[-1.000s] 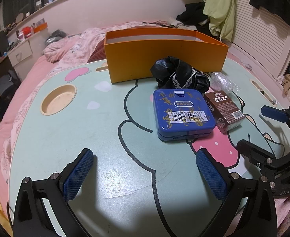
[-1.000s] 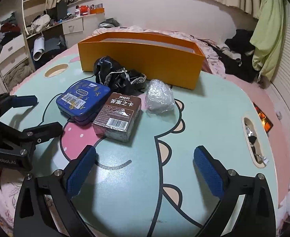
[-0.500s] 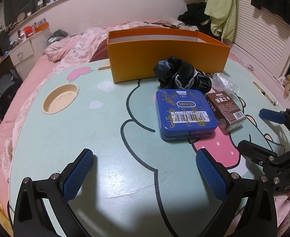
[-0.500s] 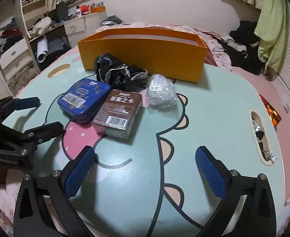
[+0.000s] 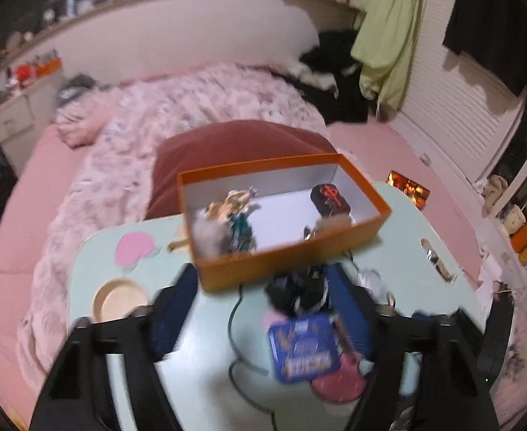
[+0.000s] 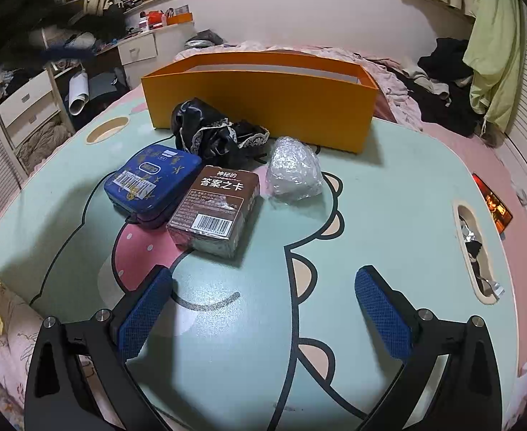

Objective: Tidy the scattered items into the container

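Worryingly, the left gripper (image 5: 263,309), jaws closing on nothing, blurred above the tin (image 5: 303,348); the wide right gripper (image 6: 263,309) might collide.

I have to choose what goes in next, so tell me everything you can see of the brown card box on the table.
The brown card box is a small, squat rectangular carton, glossy as if shrink-wrapped. Its top carries white Chinese lettering; the side facing the camera has small print and a barcode. It lies flat on the table, one side against or very close to the blue tin, a wrapped bundle just beyond. No gripper touches it.
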Motion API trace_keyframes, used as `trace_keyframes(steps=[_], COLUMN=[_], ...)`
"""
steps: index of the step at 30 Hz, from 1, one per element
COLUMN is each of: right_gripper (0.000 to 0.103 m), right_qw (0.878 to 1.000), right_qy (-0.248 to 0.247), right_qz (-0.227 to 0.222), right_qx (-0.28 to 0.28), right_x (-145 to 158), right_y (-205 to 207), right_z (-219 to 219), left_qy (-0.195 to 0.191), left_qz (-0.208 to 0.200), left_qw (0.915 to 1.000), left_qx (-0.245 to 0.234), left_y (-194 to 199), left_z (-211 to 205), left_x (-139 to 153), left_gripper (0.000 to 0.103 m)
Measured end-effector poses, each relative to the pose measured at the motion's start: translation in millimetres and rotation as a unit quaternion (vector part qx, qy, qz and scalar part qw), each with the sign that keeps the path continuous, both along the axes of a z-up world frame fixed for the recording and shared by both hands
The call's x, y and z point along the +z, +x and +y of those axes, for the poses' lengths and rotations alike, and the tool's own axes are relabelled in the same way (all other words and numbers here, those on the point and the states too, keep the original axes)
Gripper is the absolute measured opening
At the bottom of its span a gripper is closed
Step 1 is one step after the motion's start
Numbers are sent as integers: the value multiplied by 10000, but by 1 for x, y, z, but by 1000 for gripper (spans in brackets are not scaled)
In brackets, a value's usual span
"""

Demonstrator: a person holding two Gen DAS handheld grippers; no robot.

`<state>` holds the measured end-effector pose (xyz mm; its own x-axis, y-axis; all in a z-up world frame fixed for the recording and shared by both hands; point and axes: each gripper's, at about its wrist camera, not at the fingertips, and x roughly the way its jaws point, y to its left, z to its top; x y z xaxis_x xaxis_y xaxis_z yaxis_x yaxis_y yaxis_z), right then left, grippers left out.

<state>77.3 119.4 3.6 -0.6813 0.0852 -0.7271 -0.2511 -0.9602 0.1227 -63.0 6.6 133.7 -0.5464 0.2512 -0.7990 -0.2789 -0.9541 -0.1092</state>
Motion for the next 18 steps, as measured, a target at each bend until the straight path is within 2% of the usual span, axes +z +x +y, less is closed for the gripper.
trace_keyframes(steps=[1,2,4,9,15,18], right_gripper=[102,102,102,102,102,102], right_qw=[10000,10000,10000,10000,10000,10000], right_qy=[0,-1,-3,-8,-47,-63], right_qz=[-1,0,1,7,36,48], right_qx=[-1,-1,-1,-3,-1,2], right_x=[0,0,0,0,0,1], right_y=[0,0,0,1,0,-1], right_z=[0,0,0,-1,0,1], left_qy=[-28,-52,-201,-893,-1522,-1426], left_qz=[-236,-458,-753,-1219,-1272,-1543], left_qw=[9997,9989,9970,9883,9791,9768], left_qx=[5,-4,-5,194,457,410], left_y=[-15,-28,-50,-84,-102,-107], left_z=[5,9,18,37,46,46], left_x=[-3,-8,-18,-57,-80,-98], left_gripper=[35,32,32,25,26,26])
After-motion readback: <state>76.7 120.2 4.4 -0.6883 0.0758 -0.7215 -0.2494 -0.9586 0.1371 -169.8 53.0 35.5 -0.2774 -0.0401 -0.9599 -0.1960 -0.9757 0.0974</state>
